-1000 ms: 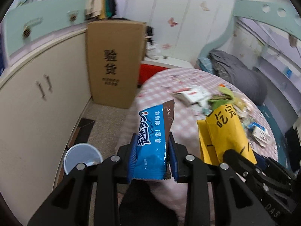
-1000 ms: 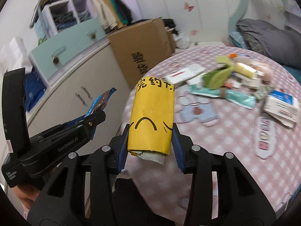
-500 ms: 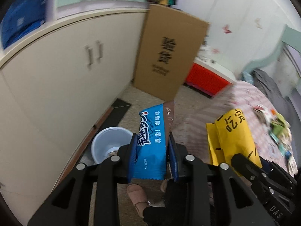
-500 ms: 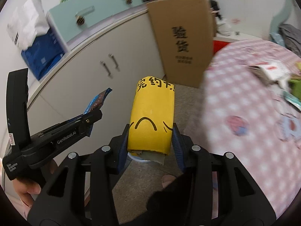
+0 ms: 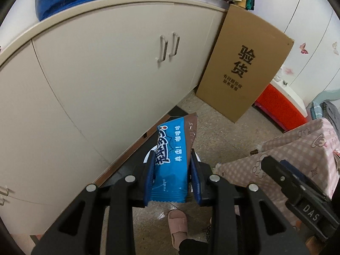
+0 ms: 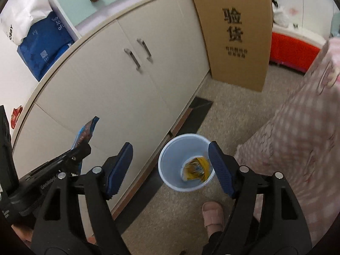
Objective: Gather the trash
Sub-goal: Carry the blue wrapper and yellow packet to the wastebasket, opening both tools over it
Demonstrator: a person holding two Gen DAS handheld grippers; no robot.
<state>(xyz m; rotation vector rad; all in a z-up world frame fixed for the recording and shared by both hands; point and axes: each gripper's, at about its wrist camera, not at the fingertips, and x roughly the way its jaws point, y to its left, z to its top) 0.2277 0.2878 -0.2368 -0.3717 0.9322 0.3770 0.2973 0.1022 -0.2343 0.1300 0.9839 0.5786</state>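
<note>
My left gripper (image 5: 173, 175) is shut on a blue and brown snack wrapper (image 5: 173, 159), which stands up between the pads and hides most of the bin below it. In the right wrist view the pale blue bin (image 6: 170, 165) stands on the floor by the cupboard, and the yellow packet (image 6: 197, 167) lies inside it. My right gripper (image 6: 170, 170) hangs above the bin with its jaws opening and nothing between its fingers (image 6: 221, 170). The left gripper (image 6: 80, 148) and its wrapper (image 6: 85, 131) show at the left of that view.
Cream cupboard doors (image 6: 127, 85) run along the left. A tall cardboard box (image 5: 244, 63) leans beyond them, with a red crate (image 5: 280, 110) behind. The pink checked bedcover (image 6: 297, 148) hangs at the right. A person's foot in a pink slipper (image 6: 213, 214) stands near the bin.
Both grippers swung left from the bed to over the floor and sank. The right gripper's jaws opened and the yellow packet dropped into the bin. The left keeps hold of the wrapper.
</note>
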